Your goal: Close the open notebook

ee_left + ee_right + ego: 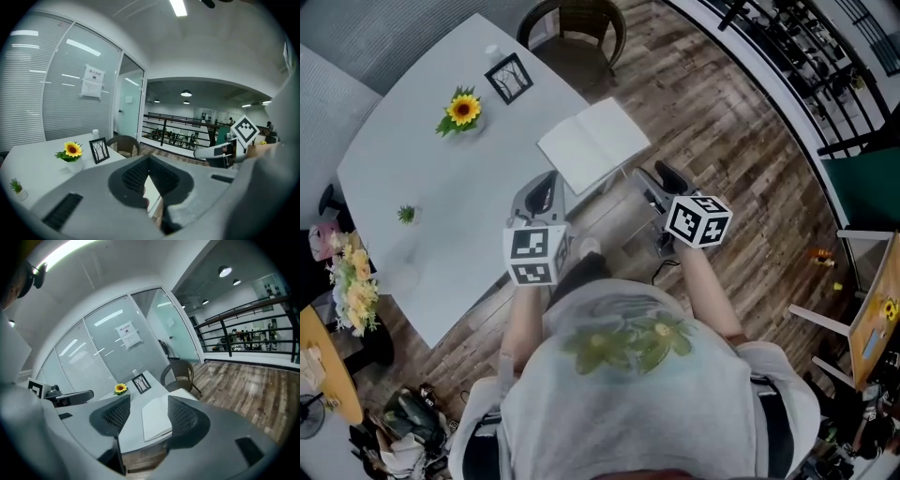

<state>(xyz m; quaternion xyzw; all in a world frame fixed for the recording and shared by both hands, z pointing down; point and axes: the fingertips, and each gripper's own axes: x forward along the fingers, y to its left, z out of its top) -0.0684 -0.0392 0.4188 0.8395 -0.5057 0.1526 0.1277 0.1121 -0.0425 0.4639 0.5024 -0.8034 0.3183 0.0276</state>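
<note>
Your right gripper (149,401) has its jaws spread wide with nothing between them. Your left gripper (149,159) has its tips pressed together and is also empty. Both hang at the near edge of the white tabletop (441,225), touching nothing on it. The notebook (593,142) lies open, pages up, at the tabletop's corner just ahead of your right gripper. Farther in, a sunflower pot (463,111) and a small picture frame (508,78) stand near the far edge. A chair (577,26) sits beyond that edge.
</note>
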